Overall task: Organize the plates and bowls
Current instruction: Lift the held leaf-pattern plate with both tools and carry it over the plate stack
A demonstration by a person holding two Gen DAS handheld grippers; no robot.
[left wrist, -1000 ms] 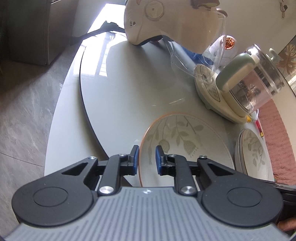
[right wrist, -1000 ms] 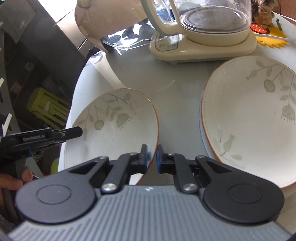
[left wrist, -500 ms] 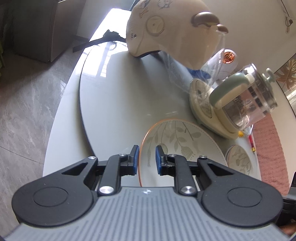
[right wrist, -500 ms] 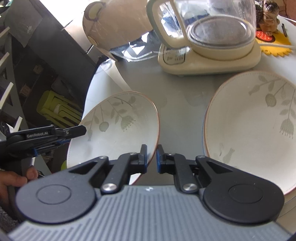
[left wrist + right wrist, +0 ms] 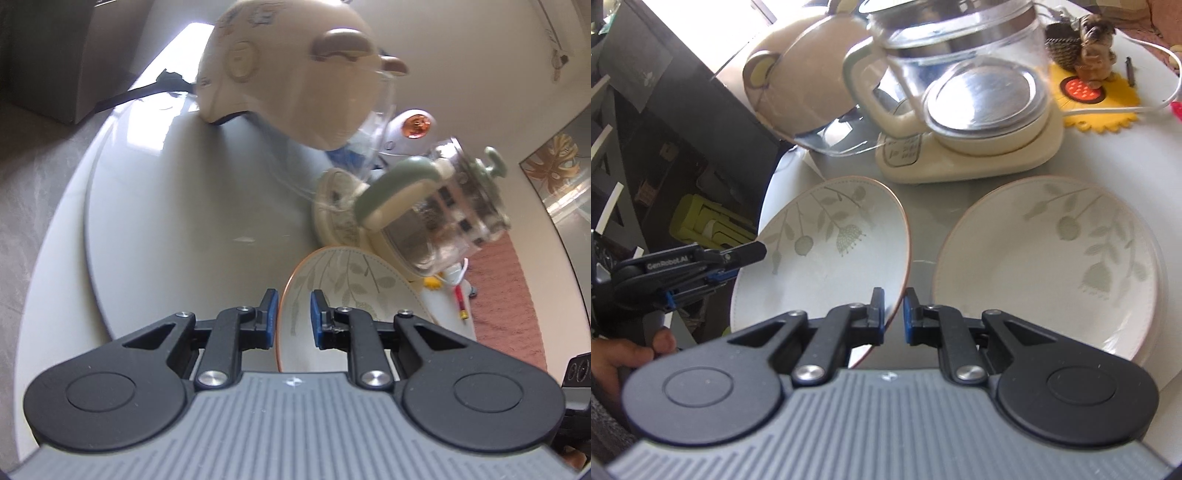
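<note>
Above table (image 5: 1145, 147), plate (image 5: 831, 251) hangs gripped between both tongs.

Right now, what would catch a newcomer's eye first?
A leaf-patterned plate held tilted above the table, both grippers clamped on opposite rims: the right gripper near, the left gripper on the far side. A matching plate lies to its right, a glass kettle behind.

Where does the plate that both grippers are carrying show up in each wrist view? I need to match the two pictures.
Left wrist: the held plate rises right of centre, its rim between the left gripper pads.
Right wrist: it fills centre-left, right gripper on its near rim, left gripper on its far-left edge.
Shared landmark: the glass kettle.
</note>
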